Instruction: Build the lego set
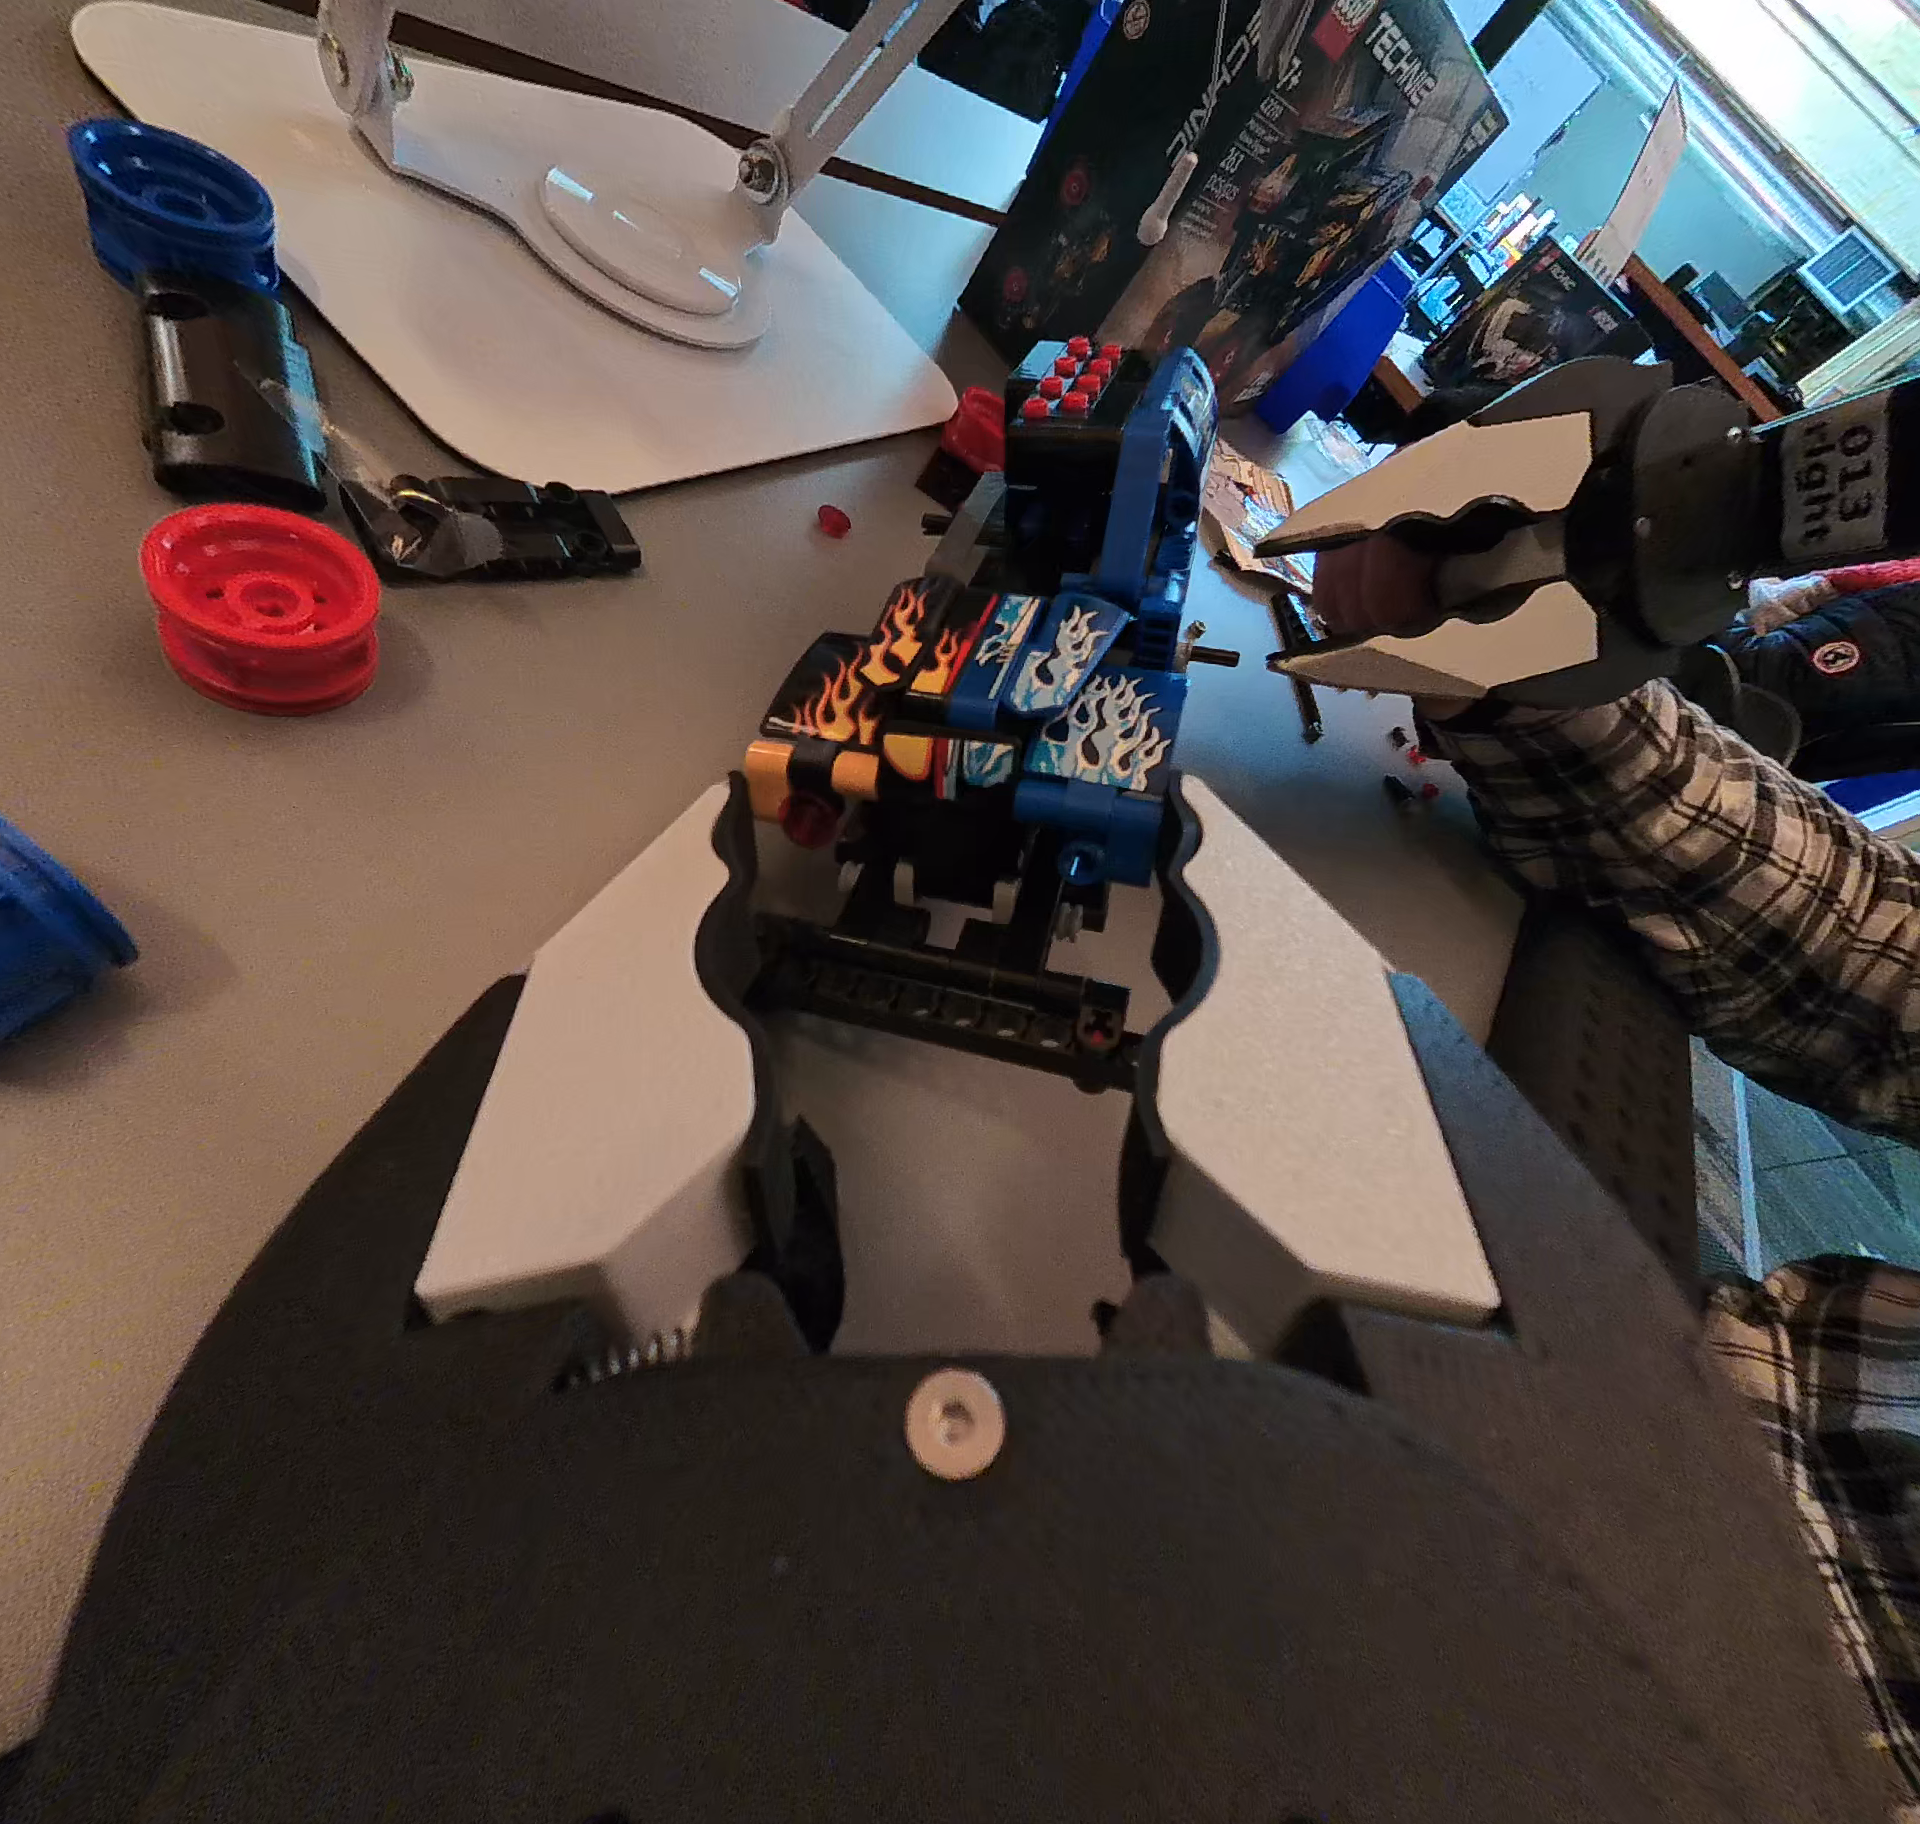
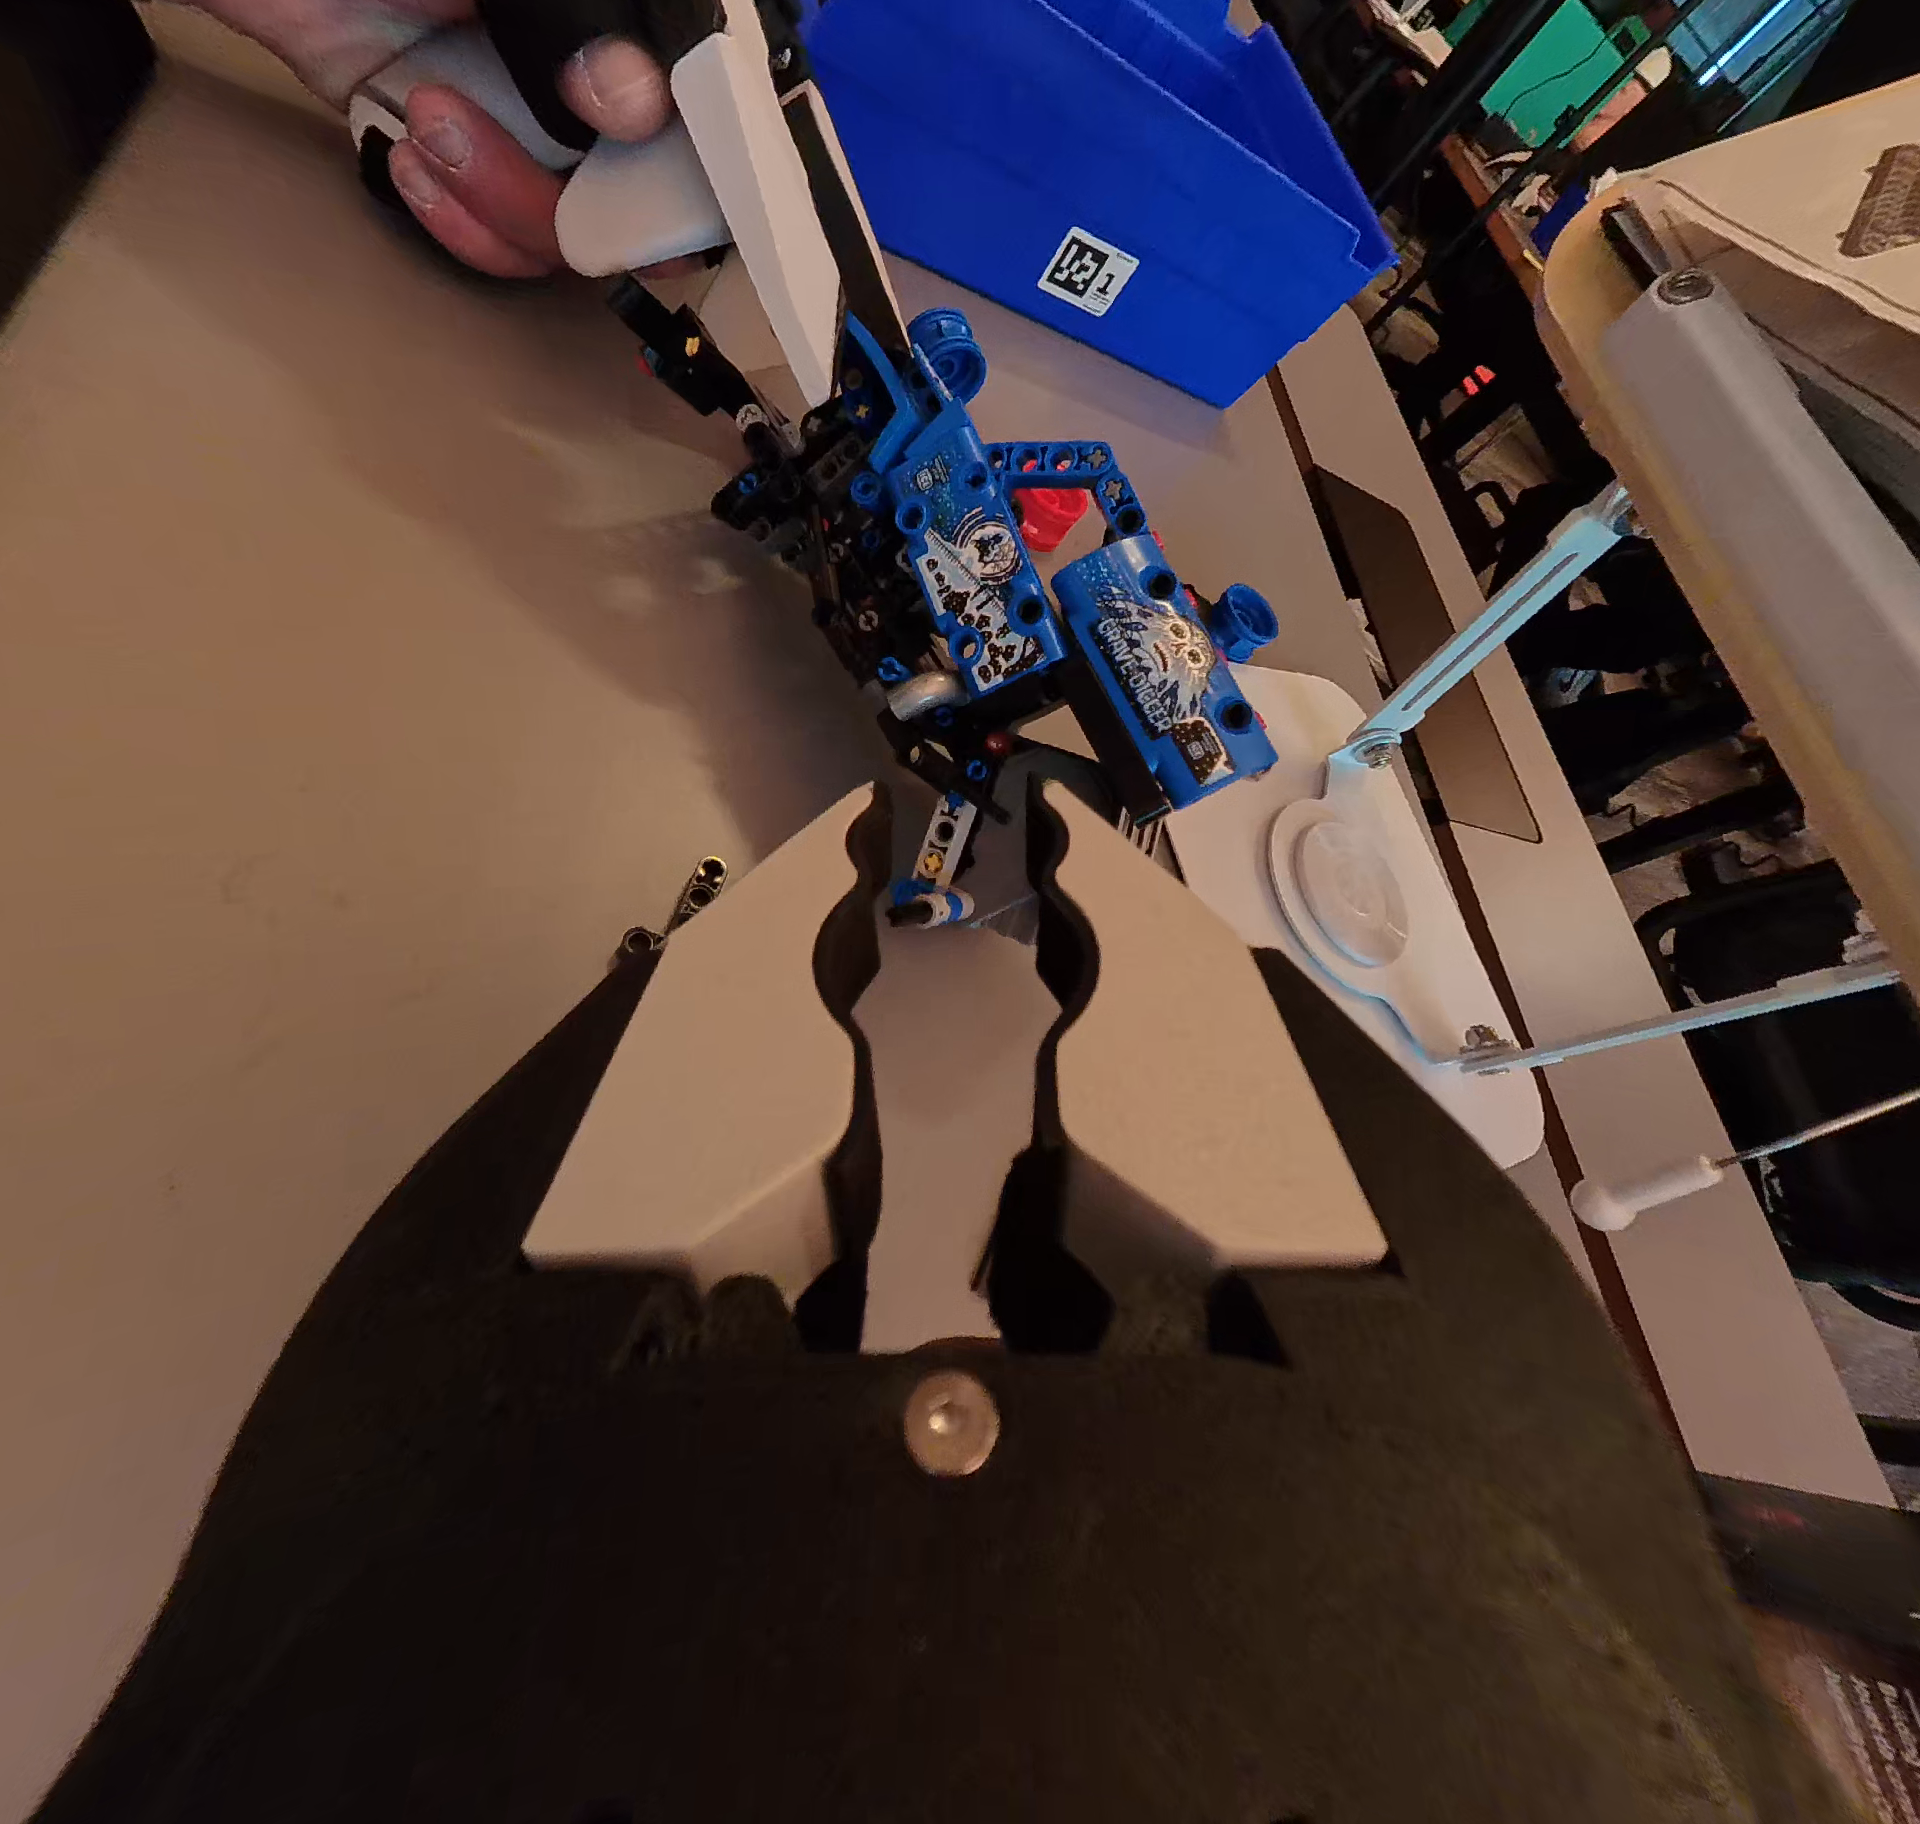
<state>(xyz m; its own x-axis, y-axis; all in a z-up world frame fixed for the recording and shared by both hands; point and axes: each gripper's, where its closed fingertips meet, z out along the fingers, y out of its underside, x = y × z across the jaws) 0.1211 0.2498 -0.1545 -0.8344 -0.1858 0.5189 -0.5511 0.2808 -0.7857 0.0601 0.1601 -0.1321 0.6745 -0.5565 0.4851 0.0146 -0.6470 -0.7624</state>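
Nearby, blue bin [image 2: 1091,143] contents hidden, left gripper [image 1: 951,818] jaws clamping lego truck [image 1: 997,673], right gripper [image 2: 951,818] jaws parted

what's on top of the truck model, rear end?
A black block with red studs sits on the truck model. Left claw grips its front; the underside is hidden.
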